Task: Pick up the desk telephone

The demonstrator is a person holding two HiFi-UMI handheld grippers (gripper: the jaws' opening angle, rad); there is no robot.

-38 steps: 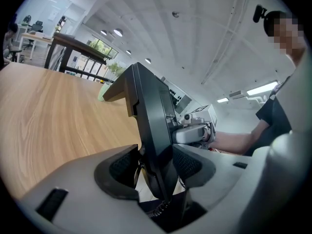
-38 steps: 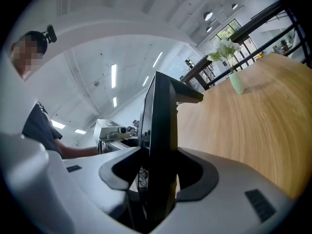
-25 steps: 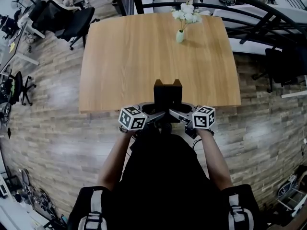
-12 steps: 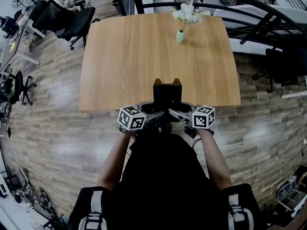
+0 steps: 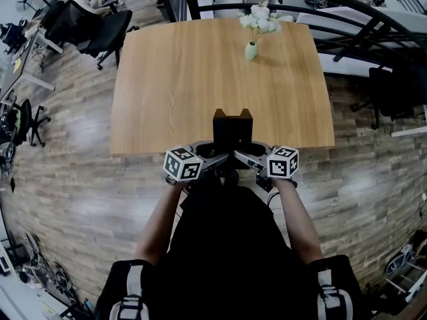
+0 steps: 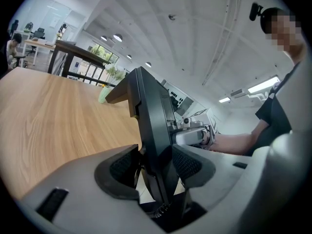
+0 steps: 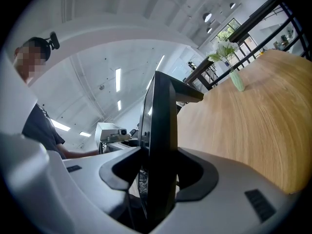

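The black desk telephone (image 5: 233, 131) stands on edge at the near rim of the wooden table (image 5: 173, 79), gripped from both sides. My left gripper (image 5: 215, 159) is shut on its left side and my right gripper (image 5: 249, 157) on its right side. In the left gripper view the telephone (image 6: 152, 126) rises as a thin dark slab between the pads (image 6: 119, 167), with a coiled cord below it. The right gripper view has the same slab (image 7: 161, 126) clamped in that gripper (image 7: 158, 172). Whether the telephone touches the table I cannot tell.
A small green vase of white flowers (image 5: 251, 45) stands at the table's far edge. Black office chairs (image 5: 100, 32) and a seated person are at the far left on the wood floor. A dark railing (image 5: 360, 25) and desks lie to the right.
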